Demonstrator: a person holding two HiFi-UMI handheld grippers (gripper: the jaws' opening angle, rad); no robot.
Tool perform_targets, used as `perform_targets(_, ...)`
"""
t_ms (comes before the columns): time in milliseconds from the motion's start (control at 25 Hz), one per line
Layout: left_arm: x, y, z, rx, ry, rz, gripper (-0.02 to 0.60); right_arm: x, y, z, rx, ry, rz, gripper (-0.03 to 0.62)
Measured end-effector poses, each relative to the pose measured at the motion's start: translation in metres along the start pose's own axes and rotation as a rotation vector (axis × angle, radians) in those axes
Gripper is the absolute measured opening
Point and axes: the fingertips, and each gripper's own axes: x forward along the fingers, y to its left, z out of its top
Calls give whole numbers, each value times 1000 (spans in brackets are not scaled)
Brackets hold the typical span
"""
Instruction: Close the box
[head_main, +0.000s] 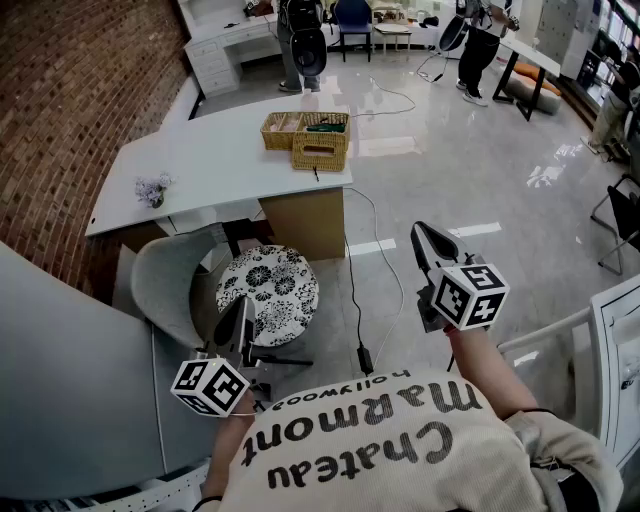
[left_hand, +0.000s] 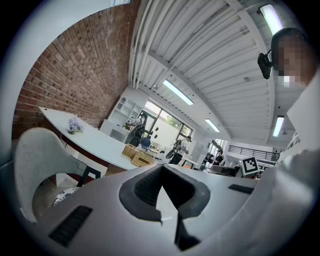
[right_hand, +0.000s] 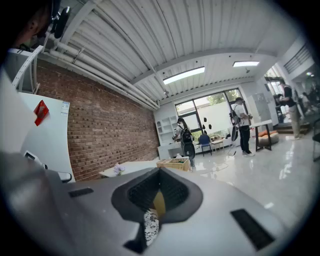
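The wicker box (head_main: 306, 138) sits at the far end of the white table (head_main: 200, 165), its top open with small things showing inside; a sprig of flowers (head_main: 153, 188) lies near the table's brick-wall side; both grippers are held close to the person's chest, well apart from the box; the left gripper (head_main: 244, 306) hangs above a floral stool (head_main: 270, 285) beside a grey chair (head_main: 165, 280), claw pressed together and empty; the right gripper (head_main: 420, 230) is over the glossy floor, claw likewise pressed together, pinching nothing; both point toward the table
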Motion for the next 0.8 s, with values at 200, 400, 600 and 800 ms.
perform_targets(200,4,12,-5,-4,1,-23,2,3,3,-18,7,20,-15,3)
perform_targets(400,16,20,-10,-29,22,-14,2,13,-8,-24,51,31,-31,3)
perform_targets(600,39,33,-12,-46,33,18,2,45,-26,-32,109,57,-24,3)
perform_targets(800,81,45,-6,-70,14,68,2,99,-53,-28,119,98,14,3)
